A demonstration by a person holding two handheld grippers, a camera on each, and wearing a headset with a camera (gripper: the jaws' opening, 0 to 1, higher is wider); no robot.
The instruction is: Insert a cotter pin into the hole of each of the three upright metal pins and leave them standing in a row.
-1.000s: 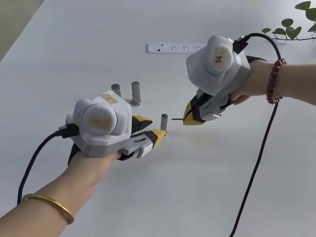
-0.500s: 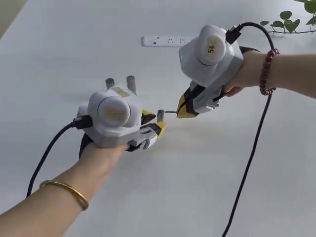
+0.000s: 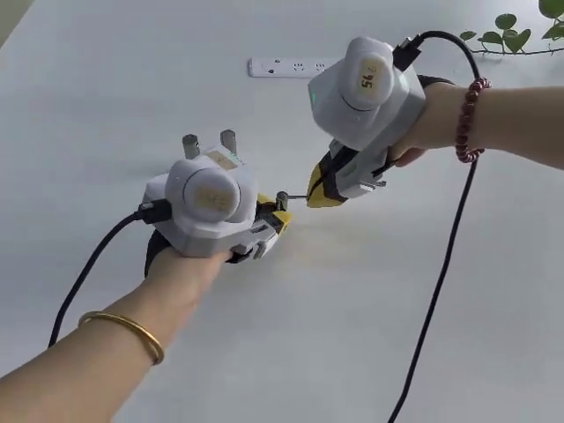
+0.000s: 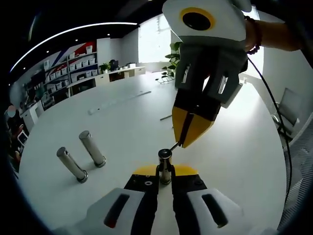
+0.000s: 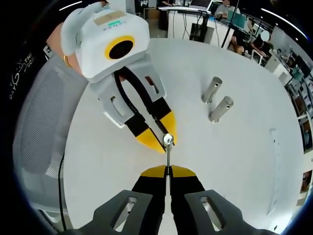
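With my left tool (image 4: 165,172) clamped on one metal pin (image 4: 165,164) and my right tool (image 5: 167,169) pinching a cotter pin (image 5: 168,154) at its top, none looked finished; two other pins (image 4: 92,148) stood bare.

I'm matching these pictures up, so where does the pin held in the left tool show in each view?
Head view: held pin at centre.
Left gripper view: low centre, between the jaws.
Right gripper view: centre, at the cotter pin tip.
Shared landmark: two free pins standing nearby.
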